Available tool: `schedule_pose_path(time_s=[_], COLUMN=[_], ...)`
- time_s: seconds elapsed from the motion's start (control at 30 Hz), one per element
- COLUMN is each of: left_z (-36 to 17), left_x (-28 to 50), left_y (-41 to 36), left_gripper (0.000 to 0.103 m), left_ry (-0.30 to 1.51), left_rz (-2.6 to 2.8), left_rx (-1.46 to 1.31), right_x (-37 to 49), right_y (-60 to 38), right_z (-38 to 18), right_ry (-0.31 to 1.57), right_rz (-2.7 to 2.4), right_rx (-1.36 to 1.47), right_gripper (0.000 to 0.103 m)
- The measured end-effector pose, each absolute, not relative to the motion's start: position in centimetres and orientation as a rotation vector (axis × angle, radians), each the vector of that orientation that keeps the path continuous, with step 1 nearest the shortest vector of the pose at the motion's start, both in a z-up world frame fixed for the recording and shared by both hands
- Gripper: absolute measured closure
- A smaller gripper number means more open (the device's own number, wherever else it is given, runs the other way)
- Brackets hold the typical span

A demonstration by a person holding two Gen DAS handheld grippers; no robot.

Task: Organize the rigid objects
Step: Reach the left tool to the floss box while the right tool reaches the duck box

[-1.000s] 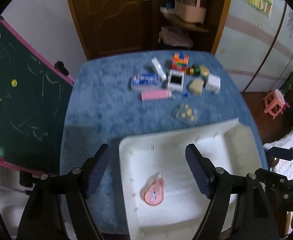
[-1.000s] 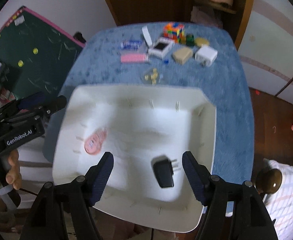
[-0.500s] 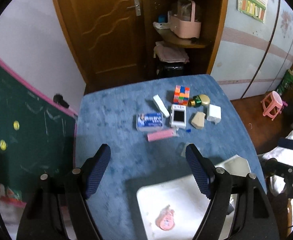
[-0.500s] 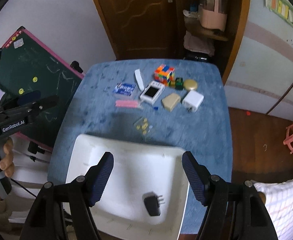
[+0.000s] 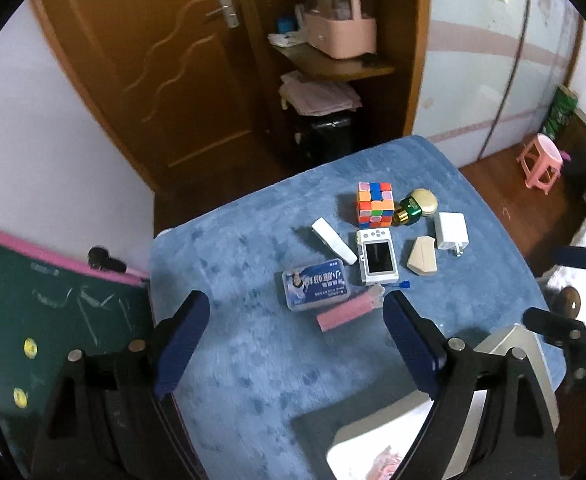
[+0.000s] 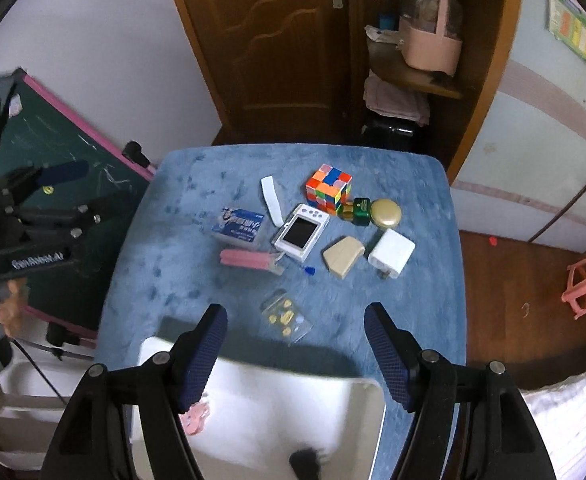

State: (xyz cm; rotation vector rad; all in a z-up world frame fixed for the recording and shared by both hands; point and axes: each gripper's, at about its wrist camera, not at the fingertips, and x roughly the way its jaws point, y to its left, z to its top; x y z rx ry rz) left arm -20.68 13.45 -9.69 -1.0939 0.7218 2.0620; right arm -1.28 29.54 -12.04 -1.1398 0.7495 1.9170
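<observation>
Progress: early, by my reckoning. The tray [image 6: 357,412], under and just behind the right claw [image 6: 295,350], holds two things: one pink tag [image 6: 195,414], one black plug [image 6: 305,460].

Still loose on the worktop [image 6: 425,280], ahead of both claws:
- cube [image 6: 329,188], 1
- camera [image 6: 301,232], 1
- white charger [image 6: 391,254], 1
- beige box [image 6: 344,257], 1
- green bottle [image 6: 359,210], 1
- blue case [image 5: 317,284], 1
- pink bar [image 5: 345,314], 1
- white strip [image 5: 333,240], 1
- clear packet [image 6: 287,316], 1, nearest the right claw

Left claw [image 5: 295,348]: spread, empty. Right claw: spread, empty.
</observation>
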Motion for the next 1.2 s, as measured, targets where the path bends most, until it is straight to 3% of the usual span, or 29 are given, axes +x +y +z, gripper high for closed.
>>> schedule_pose_path(time_s=[0.3, 0.57, 1.2], left_z=[-14.1, -21.3, -30.3], left_x=[-22.9, -25.8, -26.8], left_y=[16.6, 17.8, 20.1], left_gripper=[0.013, 0.013, 0.013], left_ry=[0.995, 1.215, 1.403], left_rz=[1.86, 1.645, 1.287], left_rx=[-0.964, -0.924, -0.974], right_x=[-4.5, -6.8, -8.3], right_y=[31.8, 31.2, 31.8], right_z=[-19.9, -27.3, -32.3], right_ry=[0.734, 0.707, 0.809], right_rz=[1.887, 1.865, 1.779], right_rx=[-1.297, -1.51, -1.675], right_gripper=[0.031, 0.031, 0.031])
